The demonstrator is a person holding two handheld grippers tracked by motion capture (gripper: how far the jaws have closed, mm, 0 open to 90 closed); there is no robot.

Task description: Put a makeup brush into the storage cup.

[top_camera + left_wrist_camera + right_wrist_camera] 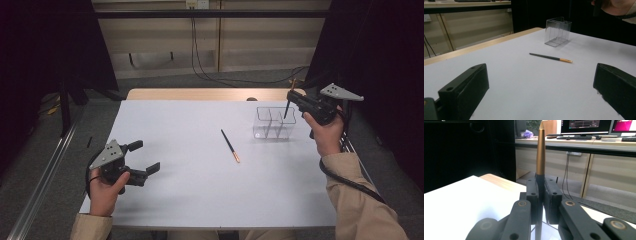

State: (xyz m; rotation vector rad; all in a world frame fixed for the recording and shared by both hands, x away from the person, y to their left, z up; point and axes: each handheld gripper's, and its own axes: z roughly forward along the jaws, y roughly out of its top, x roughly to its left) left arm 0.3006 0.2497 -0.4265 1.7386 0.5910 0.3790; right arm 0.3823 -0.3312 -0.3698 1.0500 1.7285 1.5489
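Observation:
My right gripper [291,98] is shut on a dark pen with a gold end [540,152], held upright above the clear divided box [274,123] at the table's far right. The pen's dark lower part [286,110] reaches down into the box's right compartment. A second dark pen with an orange-gold tip [230,145] lies flat near the table's middle, also seen as that pen [550,57] in the left gripper view. My left gripper [143,156] rests at the near left, jaws wide open, nothing between them.
The white table top [200,190] has a wooden strip along its far edge [200,94]. Black curtains stand left and right, and cables hang on the wall behind. The clear box [557,31] stands apart from the lying pen.

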